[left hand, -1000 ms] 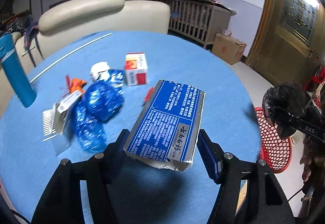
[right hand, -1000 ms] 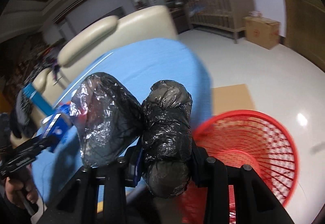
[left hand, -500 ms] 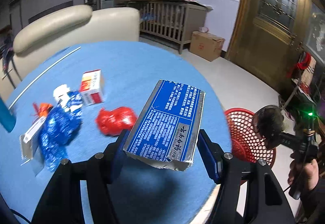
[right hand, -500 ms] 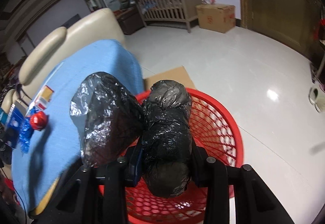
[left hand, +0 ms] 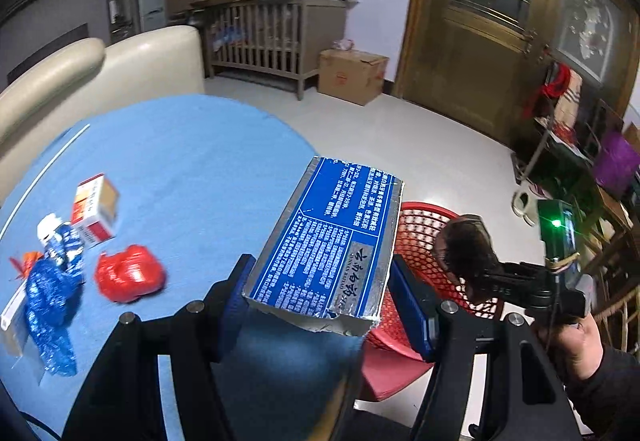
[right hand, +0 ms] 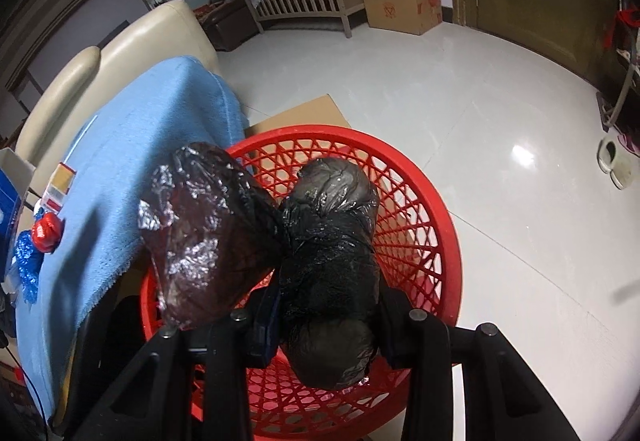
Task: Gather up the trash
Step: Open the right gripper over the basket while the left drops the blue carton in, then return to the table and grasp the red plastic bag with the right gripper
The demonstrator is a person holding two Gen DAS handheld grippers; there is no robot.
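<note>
Ahead of the left tongs (left hand: 326,289), pinching a blue carton (left hand: 328,241), red basket (left hand: 420,241) waits; wrappers (left hand: 52,289) and a small box (left hand: 94,207) remain on the bench (left hand: 192,169). Right view: right tongs (right hand: 326,315) pinch a black bag (right hand: 328,261) above the basket (right hand: 436,241), unreleased.

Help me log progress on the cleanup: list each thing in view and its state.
left gripper: shut on blue carton
blue carton: held above table edge
right gripper: shut on black bag
black bag: held over red basket
red basket: on floor beside table
red wad: lying on table
small box: lying on table
</note>
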